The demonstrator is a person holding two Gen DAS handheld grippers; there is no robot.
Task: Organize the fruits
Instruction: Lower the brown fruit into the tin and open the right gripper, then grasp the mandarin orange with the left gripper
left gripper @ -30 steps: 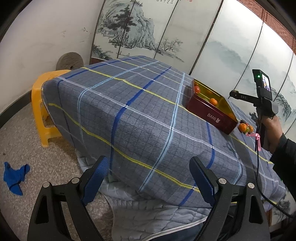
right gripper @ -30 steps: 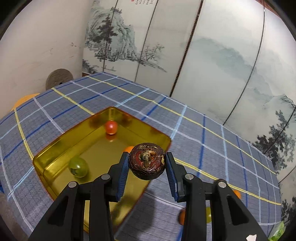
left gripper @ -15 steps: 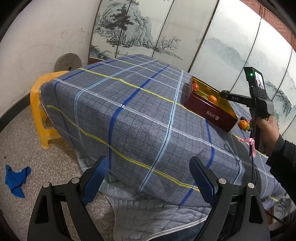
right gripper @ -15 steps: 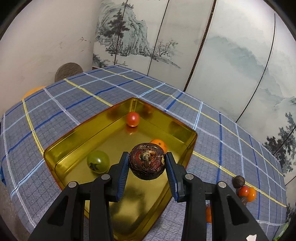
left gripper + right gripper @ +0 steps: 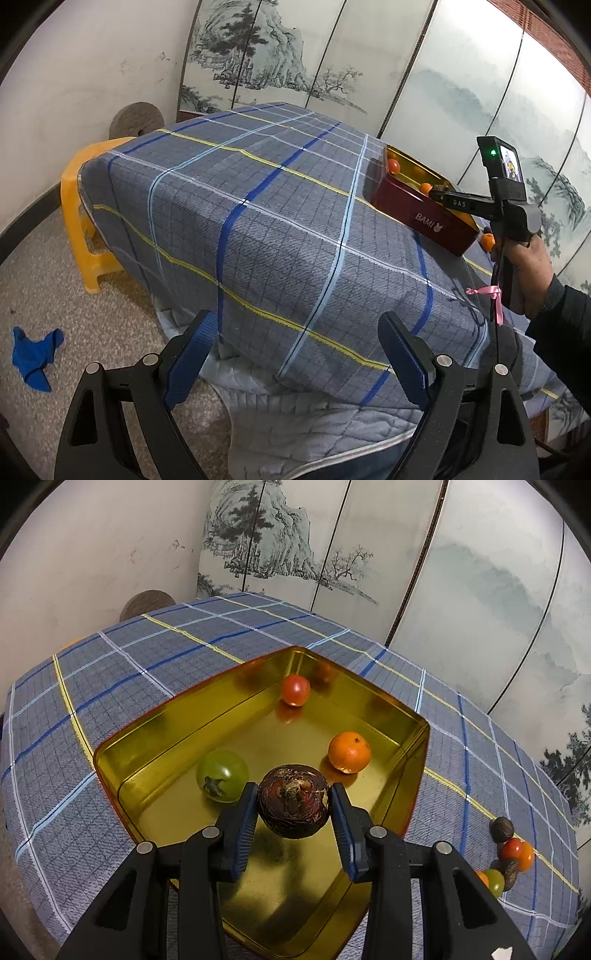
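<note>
Painted folding screen (image 5: 332,546) behind plaid-covered tabletop (image 5: 147,646). Your right hand-held gripper (image 5: 293,806) clamps dark brown fruit (image 5: 293,805) above gold tin (image 5: 406,716), poised for drop beside green tomato (image 5: 222,774), orange (image 5: 349,752). Left hand-held gripper (image 5: 295,343) hangs wide apart, empty, off tabletop edge, clear of work.

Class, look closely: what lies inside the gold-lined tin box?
Inside the gold-lined tin box: a red tomato, an orange citrus fruit and a green tomato. The floor beneath the gripped brown fruit is hidden.
</note>
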